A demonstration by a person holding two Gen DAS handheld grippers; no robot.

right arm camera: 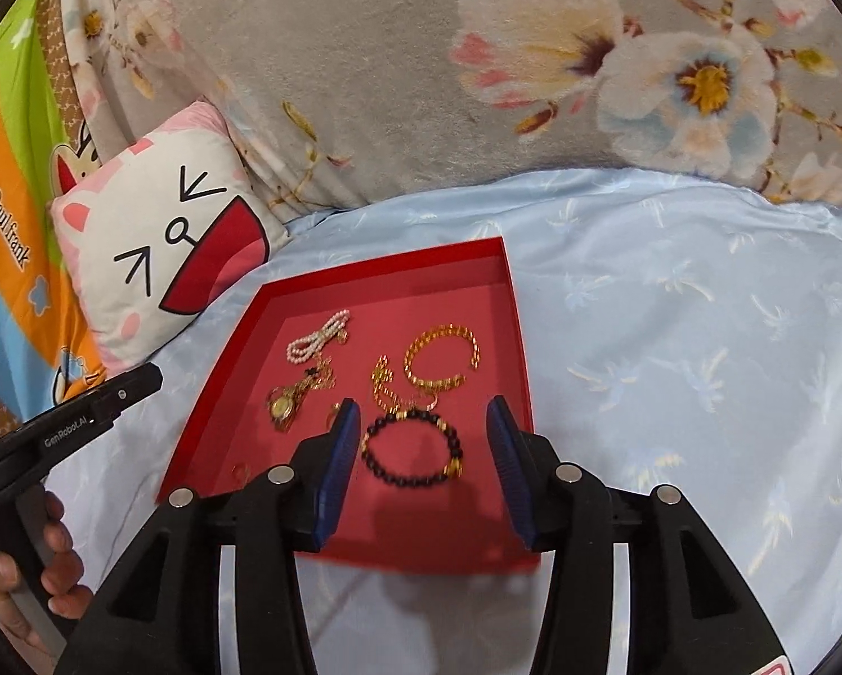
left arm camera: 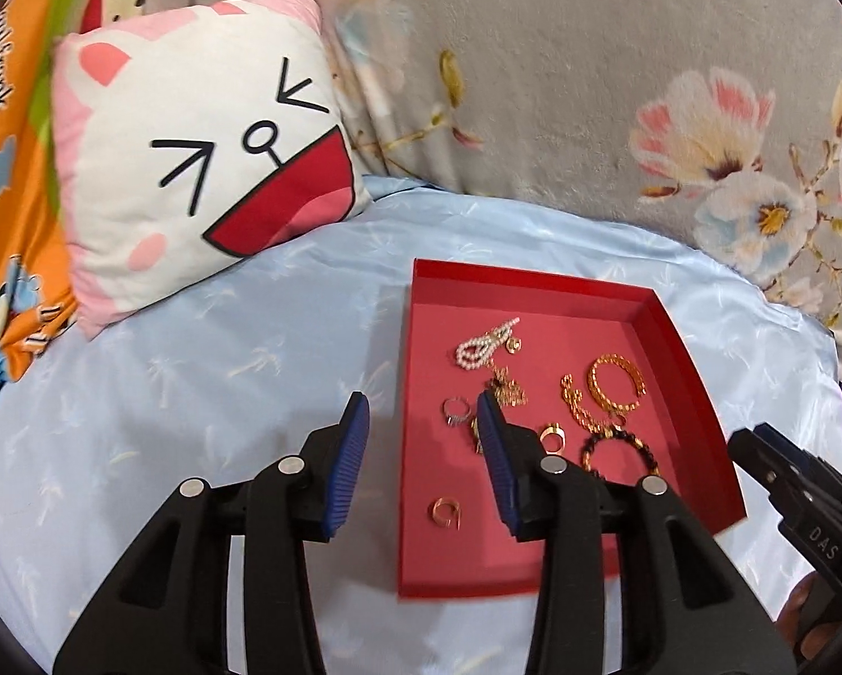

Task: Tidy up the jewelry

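Both grippers hover over the red tray [right arm camera: 511, 304] on the pale blue bedspread [right arm camera: 674, 337], and all the jewelry sits inside it in a loose jumble, so sorting looks barely begun. The right gripper [right arm camera: 424, 439] is spread wide and empty, bracketing the black bead bracelet [right arm camera: 410, 450] near the tray's front edge. The left gripper [left arm camera: 421, 439] is released too, straddling the tray's left wall. The pearl strand [left arm camera: 483, 346], gold bangle [left arm camera: 615, 385] and rings await placing.

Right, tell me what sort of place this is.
Most likely a bed in a bedroom: a light blue sheet, a cat-face pillow and a floral blanket. The red tray of jewelry sits on the sheet.
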